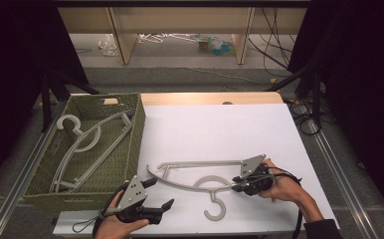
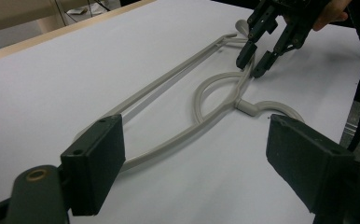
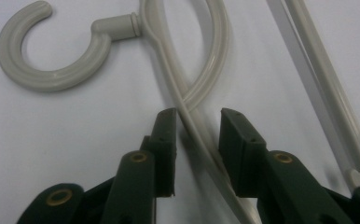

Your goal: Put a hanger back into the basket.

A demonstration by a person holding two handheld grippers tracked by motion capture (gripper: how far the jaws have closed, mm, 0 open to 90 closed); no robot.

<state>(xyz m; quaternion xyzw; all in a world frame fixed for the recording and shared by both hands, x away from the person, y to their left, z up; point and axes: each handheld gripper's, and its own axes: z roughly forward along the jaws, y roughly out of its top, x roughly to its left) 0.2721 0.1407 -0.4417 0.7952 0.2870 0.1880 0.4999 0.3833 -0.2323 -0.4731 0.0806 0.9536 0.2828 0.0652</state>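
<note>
A grey plastic hanger (image 1: pixel 190 183) lies flat on the white table sheet, its hook (image 1: pixel 215 211) towards the near edge. My right gripper (image 1: pixel 237 183) sits low over the hanger's right shoulder. In the right gripper view the jaws (image 3: pixel 197 116) straddle the thin arm just past the neck loop, and a gap shows beside the arm. The hook (image 3: pixel 52 79) lies ahead to the left. My left gripper (image 1: pixel 161 193) hovers open near the front edge, left of the hanger, with nothing in it. The left gripper view has its wide pads (image 2: pixel 94 163) framing the hanger (image 2: pixel 169 79), with the right gripper (image 2: pixel 249 67) beyond.
A green woven basket (image 1: pixel 139 130) stands at the table's left and holds more grey hangers (image 1: pixel 83 144). The white sheet (image 1: pixel 220 129) stretches bare behind the hanger. Cables trail at the right edge (image 1: pixel 304 119), and beyond the far edge are the floor and wooden shelving.
</note>
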